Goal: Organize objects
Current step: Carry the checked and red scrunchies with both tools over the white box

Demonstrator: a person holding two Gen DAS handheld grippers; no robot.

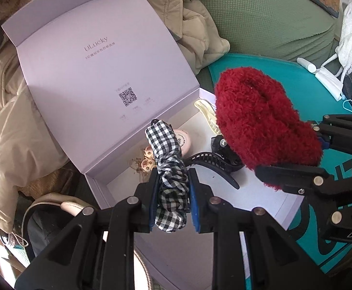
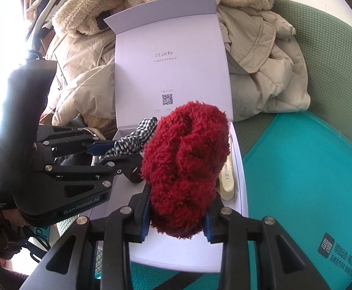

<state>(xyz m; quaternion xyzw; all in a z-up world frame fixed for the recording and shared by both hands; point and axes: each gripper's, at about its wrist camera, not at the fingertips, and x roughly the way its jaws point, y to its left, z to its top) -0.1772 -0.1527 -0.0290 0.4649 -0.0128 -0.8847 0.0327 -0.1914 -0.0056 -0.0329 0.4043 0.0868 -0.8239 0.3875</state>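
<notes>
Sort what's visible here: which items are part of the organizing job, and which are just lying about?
Job items: checked scrunchie in left gripper; red fuzzy scrunchie in right gripper; open lilac box; black claw clip; cream clip; round compact.

Lying about: beige coats; teal mat.

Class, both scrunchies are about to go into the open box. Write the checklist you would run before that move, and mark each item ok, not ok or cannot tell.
1. Box lid open and leaning back: ok.
2. Left gripper jaws shut on the checked scrunchie: ok.
3. Right gripper jaws shut on the red scrunchie: ok.
4. Both scrunchies over the box: ok.
5. Free floor space in the box: not ok directly below, where a black claw clip, a cream clip and a pink round case lie.
6. Whether the grippers touch each other: cannot tell.
</notes>
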